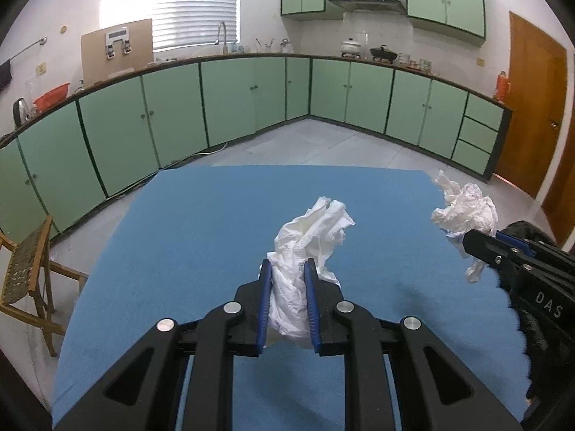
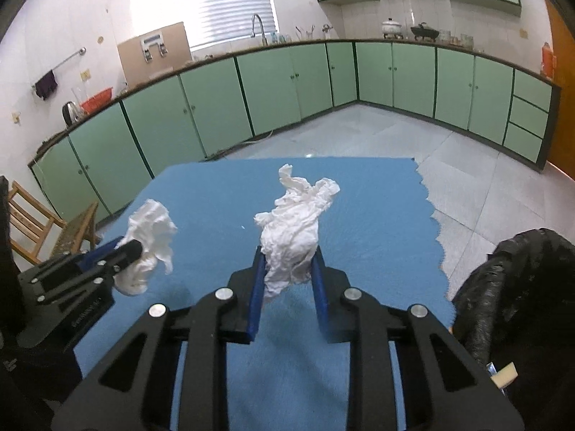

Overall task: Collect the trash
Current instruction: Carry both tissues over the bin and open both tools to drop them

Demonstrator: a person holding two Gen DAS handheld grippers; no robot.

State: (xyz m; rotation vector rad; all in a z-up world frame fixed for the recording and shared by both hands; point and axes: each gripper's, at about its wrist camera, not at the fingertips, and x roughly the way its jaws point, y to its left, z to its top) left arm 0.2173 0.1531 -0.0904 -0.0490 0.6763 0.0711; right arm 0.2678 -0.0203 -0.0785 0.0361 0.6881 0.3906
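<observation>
In a kitchen lined with pale green cabinets (image 1: pixel 233 100), a fuzzy blue cloth (image 1: pixel 201 237) is covering the worktop. The left claw (image 1: pixel 287 269) is pinching a crumpled white tissue wad (image 1: pixel 309 237) above the cloth; the right claw (image 2: pixel 289 255) is gripping a second wrinkled white tissue clump (image 2: pixel 294 226), likewise raised off the fabric.

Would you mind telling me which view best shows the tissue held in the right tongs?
The right wrist view: the tissue sits centred between the right tongs. The left wrist view shows it only at the right edge, partly hidden.
</observation>
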